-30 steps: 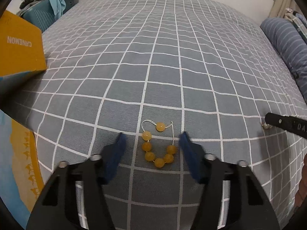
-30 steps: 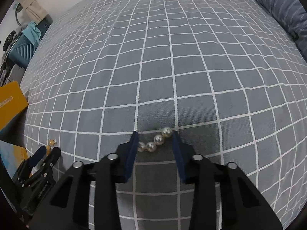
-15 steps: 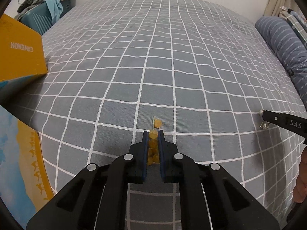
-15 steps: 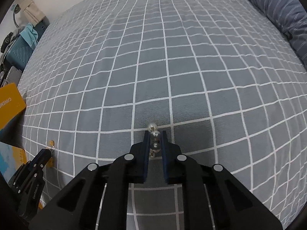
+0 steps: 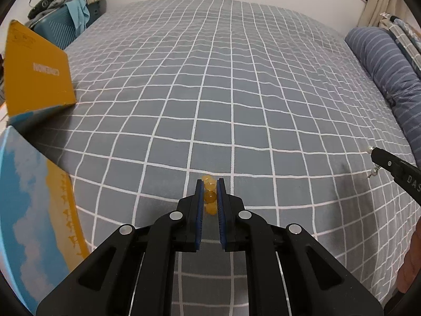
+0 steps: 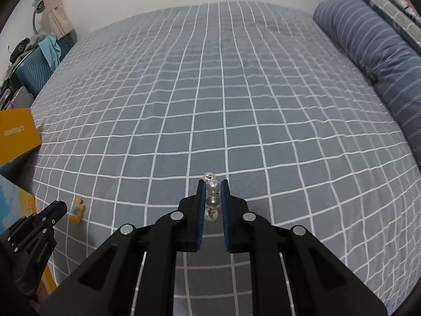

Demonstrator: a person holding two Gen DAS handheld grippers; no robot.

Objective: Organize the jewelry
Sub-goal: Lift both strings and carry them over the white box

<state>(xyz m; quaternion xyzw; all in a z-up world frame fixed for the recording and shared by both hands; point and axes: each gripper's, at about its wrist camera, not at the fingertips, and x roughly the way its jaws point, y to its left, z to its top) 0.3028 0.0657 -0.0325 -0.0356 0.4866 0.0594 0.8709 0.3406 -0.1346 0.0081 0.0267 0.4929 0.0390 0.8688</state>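
Checked bedspread (image 5: 236, 92): L gripper (image 5: 210, 184) fingers pinch amber beads (image 5: 209, 197), R gripper (image 6: 213, 184) pearls (image 6: 212, 200), both angled down.

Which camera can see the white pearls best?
The right wrist view: the pearls sit big and clear, pinched between the right gripper. The left wrist view shows only a tiny bit of them, dangling at its right edge under that gripper's tip.

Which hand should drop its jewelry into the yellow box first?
Probably left. The left gripper, shut on the amber bead bracelet, sits nearest the yellow box; the right gripper, holding the pearl strand, is farther away.
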